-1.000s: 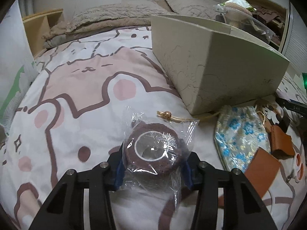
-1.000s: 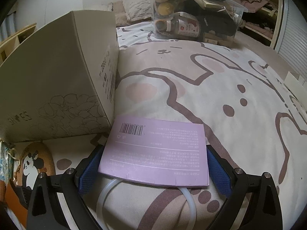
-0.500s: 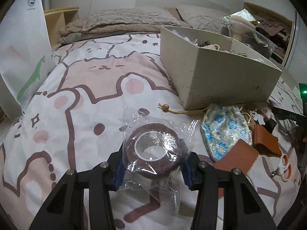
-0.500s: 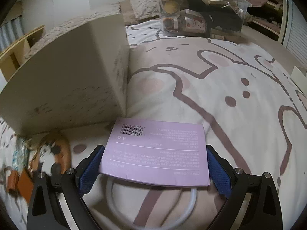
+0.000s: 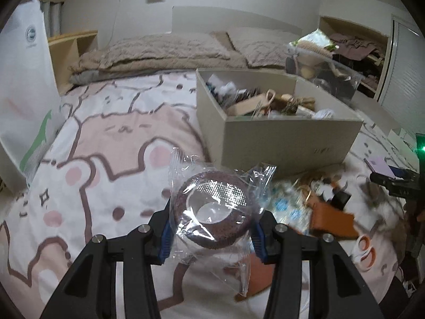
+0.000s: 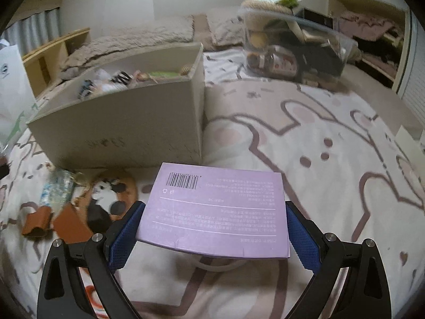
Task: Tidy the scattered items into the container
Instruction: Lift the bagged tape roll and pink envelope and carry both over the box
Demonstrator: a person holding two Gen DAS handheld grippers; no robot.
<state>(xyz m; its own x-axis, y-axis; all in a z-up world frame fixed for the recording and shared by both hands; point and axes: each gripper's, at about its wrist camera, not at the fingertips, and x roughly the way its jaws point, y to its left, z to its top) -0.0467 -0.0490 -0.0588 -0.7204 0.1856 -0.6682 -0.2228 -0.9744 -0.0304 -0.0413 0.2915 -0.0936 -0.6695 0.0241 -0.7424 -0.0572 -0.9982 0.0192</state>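
Observation:
My left gripper [image 5: 212, 228] is shut on a brown tape roll [image 5: 212, 219] wrapped in clear plastic, held above the bed. The beige open box [image 5: 289, 141] stands ahead and to the right, with several small items inside it. My right gripper [image 6: 211, 228] is shut on a flat purple box [image 6: 215, 210] with a barcode, lifted over the bedspread; a white ring [image 6: 217, 264] lies under it. In the right wrist view the beige box [image 6: 119, 130] stands to the upper left. The right gripper [image 5: 398, 183] with the purple box shows at the far right of the left wrist view.
Loose items lie in front of the box: a blue floral pouch [image 6: 57, 190], a panda piece [image 6: 106, 204], brown leather pieces [image 5: 332, 220] and small orange scissors [image 5: 365, 250]. A clear plastic bin [image 6: 297, 53] sits near the pillows. A white paper bag [image 5: 24, 101] stands at the left.
Both grippers have risen with their loads. The box's open top and contents have come into view, and the bed has dropped away below.

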